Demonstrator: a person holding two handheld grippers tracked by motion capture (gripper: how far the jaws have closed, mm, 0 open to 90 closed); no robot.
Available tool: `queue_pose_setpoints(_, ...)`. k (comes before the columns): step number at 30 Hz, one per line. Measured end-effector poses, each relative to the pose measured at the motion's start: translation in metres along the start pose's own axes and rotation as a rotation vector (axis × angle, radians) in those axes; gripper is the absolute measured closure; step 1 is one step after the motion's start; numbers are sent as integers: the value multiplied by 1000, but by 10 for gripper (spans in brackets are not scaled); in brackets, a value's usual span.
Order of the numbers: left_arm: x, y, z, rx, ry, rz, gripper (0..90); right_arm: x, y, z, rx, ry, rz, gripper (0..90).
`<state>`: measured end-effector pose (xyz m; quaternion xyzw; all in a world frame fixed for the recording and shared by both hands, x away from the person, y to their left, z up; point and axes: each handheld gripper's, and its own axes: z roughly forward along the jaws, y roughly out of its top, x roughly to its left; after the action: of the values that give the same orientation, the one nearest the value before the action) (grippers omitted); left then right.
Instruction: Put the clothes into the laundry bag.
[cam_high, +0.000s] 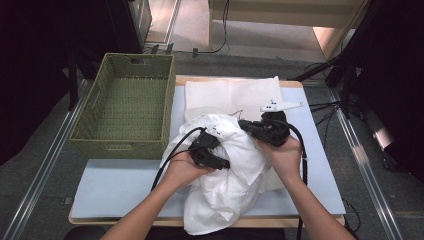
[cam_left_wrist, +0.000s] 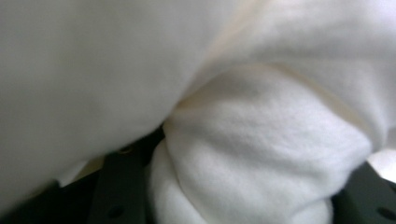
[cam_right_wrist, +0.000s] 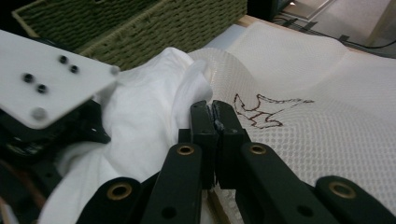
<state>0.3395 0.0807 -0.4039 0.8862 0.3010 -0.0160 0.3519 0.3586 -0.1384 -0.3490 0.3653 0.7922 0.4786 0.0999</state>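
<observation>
Left gripper (cam_high: 220, 162) fingers straddle a white garment (cam_high: 227, 170) fold, unclamped; right gripper (cam_right_wrist: 215, 122) fingers clenched, seemingly empty. Clamp deep before lifting.

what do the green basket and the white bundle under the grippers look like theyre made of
Basket: woven fibre, likely paper cord or seagrass, olive green and matte; the plaited weave shows on its walls. White garment: soft cloth, perhaps cotton or fleece, matte; it folds and bunches, with a fuzzy nap in the left gripper view.
</observation>
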Motion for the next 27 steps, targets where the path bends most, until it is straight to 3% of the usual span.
queue_pose_setpoints(5, -4, -1, -12, -23, -14, 10, 356, -7, -2, 1, 5, -11, 15, 900)
queue_pose_setpoints(8, -4, 1, -22, -13, -42, -31, 310, -9, -3, 1, 8, -12, 19, 900)
queue_pose_setpoints(10, -3, 3, -30, -3, -79, -74, 287, -11, -3, 1, 11, -13, 25, 900)
queue_pose_setpoints(12, -3, 4, -39, -20, -118, -90, 274, -12, -3, 2, 10, -8, 27, 900)
queue_pose_setpoints(14, -4, 4, -48, -27, -136, -80, 258, -13, -3, 2, 11, -9, 27, 900)
queue_pose_setpoints(18, -9, 3, -65, -22, -122, -49, 252, -14, -4, 2, 15, -6, 30, 900)
queue_pose_setpoints(25, -14, -2, -98, -27, -114, -35, 253, -15, -4, 2, 15, -7, 33, 900)
queue_pose_setpoints(27, -14, -4, -107, -26, -131, -37, 245, -15, -4, 2, 19, -7, 35, 900)
